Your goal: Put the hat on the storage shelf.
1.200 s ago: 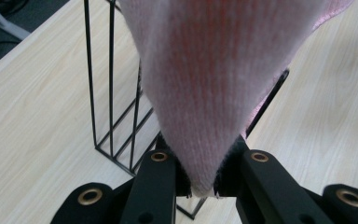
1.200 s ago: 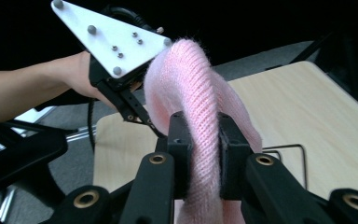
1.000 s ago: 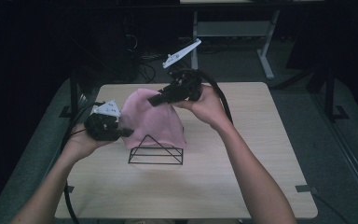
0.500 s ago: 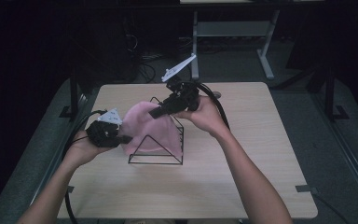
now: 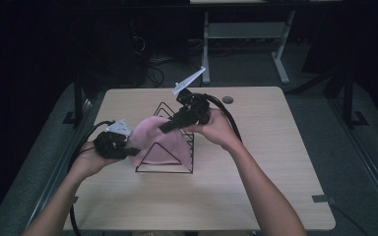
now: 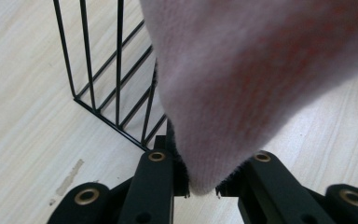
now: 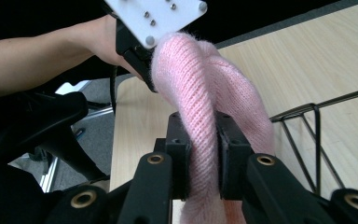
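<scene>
Draping over a black wire rack (image 5: 170,147) at table (image 5: 275,187) centre: pink knit beanie (image 5: 152,142), fuzzy, ribbed along its bunched edge. Left gripper (image 5: 128,150), at the rack's 9 o'clock, jaws clamped on the hem. Right gripper (image 5: 166,128), at 12 o'clock, jaws pinching a rolled fold.

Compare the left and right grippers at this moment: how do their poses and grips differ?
The left gripper sits low by the table at the pink knitted cloth's left edge; the right gripper is raised above the black wire rack, angled downward. The left pinches a flat corner; the right clamps a bunched fold. Both are shut on the cloth.
</scene>
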### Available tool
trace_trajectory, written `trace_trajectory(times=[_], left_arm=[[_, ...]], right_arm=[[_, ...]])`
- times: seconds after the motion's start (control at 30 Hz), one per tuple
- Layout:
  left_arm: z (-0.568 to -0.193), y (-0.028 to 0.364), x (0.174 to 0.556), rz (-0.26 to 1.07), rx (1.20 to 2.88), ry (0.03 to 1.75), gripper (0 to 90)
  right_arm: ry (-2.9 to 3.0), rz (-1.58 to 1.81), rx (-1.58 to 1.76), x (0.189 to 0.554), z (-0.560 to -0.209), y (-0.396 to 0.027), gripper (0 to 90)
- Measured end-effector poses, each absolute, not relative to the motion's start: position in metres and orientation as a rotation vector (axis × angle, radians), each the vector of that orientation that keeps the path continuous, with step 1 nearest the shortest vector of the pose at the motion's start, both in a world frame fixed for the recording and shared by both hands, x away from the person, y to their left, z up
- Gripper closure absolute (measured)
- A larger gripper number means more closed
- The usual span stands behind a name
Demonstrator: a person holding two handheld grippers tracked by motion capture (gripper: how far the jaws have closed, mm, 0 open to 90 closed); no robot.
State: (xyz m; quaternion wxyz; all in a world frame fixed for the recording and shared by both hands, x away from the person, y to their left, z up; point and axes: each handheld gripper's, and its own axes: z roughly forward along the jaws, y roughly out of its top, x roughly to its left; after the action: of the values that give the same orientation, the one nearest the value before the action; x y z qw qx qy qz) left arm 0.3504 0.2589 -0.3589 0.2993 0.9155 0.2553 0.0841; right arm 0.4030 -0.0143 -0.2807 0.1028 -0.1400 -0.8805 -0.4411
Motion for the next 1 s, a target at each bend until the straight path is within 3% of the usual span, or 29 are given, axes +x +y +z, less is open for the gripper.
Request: trace_trajectory(times=[0.1,0.3,0.77,1.0], left_arm=[[-0.361,0.260,0.351,0.198,2.416,0.673,74.5],[-0.369,0.258,0.351,0.203,2.466,0.670,79.0],[-0.383,0.256,0.354,0.183,2.506,0.666,81.4],[-0.390,0.255,0.355,0.177,2.545,0.664,82.0]], right_arm=[[-2.584,-1.309,-0.412,0.402,-0.287,-0.013,77.5],[-2.583,-1.275,-0.408,0.401,-0.297,-0.010,77.0],[-2.661,-1.240,-0.377,0.393,-0.301,-0.015,66.3],[-2.684,-1.260,-0.382,0.389,-0.305,-0.021,71.9]])
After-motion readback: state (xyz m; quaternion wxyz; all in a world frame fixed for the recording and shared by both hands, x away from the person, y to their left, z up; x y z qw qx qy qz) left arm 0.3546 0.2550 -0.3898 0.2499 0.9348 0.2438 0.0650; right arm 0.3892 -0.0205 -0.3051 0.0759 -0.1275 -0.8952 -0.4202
